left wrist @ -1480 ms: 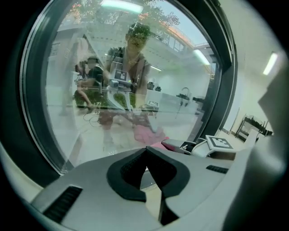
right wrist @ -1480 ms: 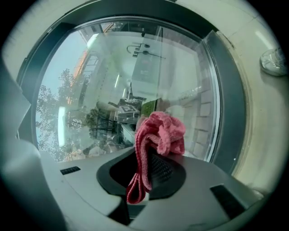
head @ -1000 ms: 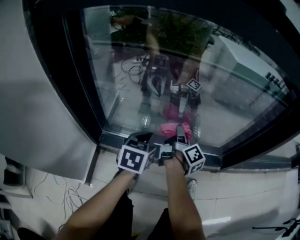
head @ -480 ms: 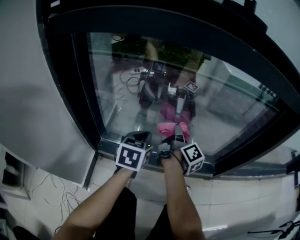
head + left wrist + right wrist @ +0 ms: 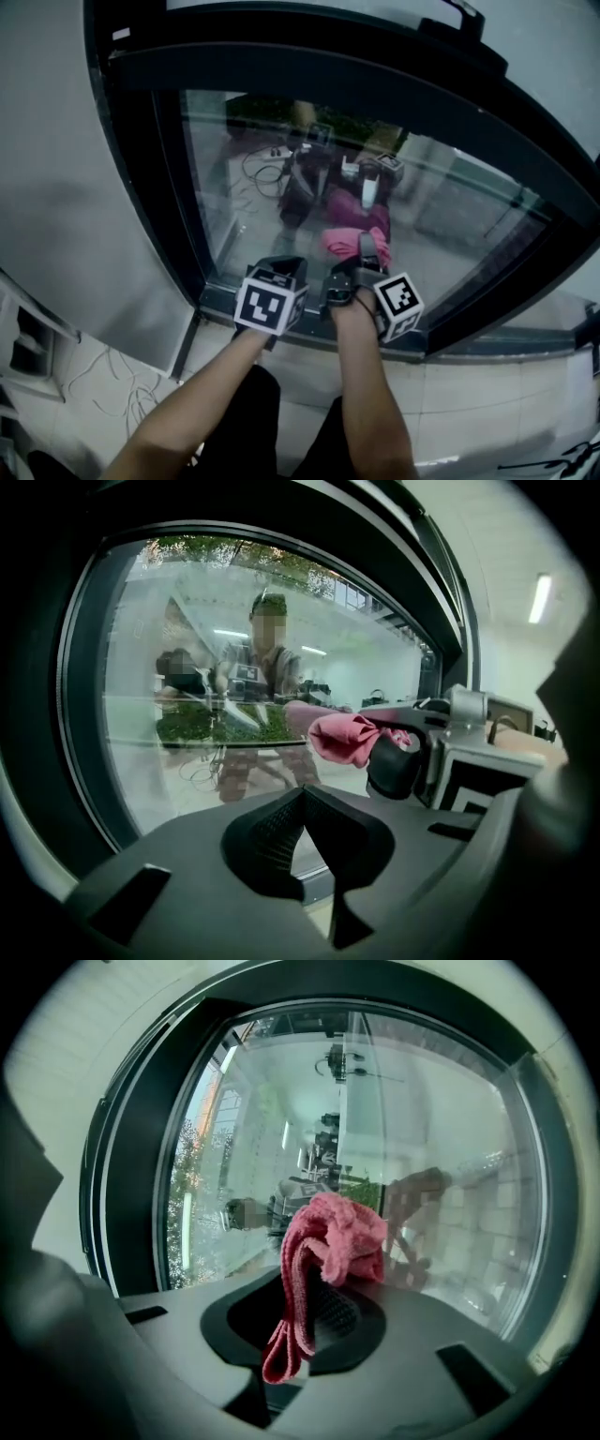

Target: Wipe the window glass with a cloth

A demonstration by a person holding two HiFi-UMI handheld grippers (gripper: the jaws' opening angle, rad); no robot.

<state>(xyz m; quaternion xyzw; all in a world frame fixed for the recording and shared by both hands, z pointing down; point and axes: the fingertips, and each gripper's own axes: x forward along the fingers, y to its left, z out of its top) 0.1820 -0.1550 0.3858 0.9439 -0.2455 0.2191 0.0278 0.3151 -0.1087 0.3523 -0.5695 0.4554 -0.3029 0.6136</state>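
The window glass [image 5: 281, 187] sits in a dark frame [image 5: 141, 187] and reflects me and both grippers. A pink cloth [image 5: 349, 242] is bunched in my right gripper [image 5: 364, 247], which is shut on it. The cloth [image 5: 328, 1241] rests against the lower part of the glass [image 5: 422, 1147], meeting its own reflection. One fold hangs down over the jaws. My left gripper [image 5: 279, 270] is shut and holds nothing. It hovers just left of the right one, low by the bottom frame. In the left gripper view, the left gripper [image 5: 302, 803] faces the glass [image 5: 187, 621], with the cloth [image 5: 339, 739] to its right.
The bottom frame rail [image 5: 216, 302] runs just under both grippers. A grey wall panel [image 5: 56, 234] stands left of the window. Loose cables [image 5: 103, 370] lie on the tiled floor at the lower left. My forearms [image 5: 356, 394] fill the bottom middle.
The right gripper with the pink cloth has risen a little up the glass from the bottom rail. The left gripper stays low by the rail. My view has tilted upward.
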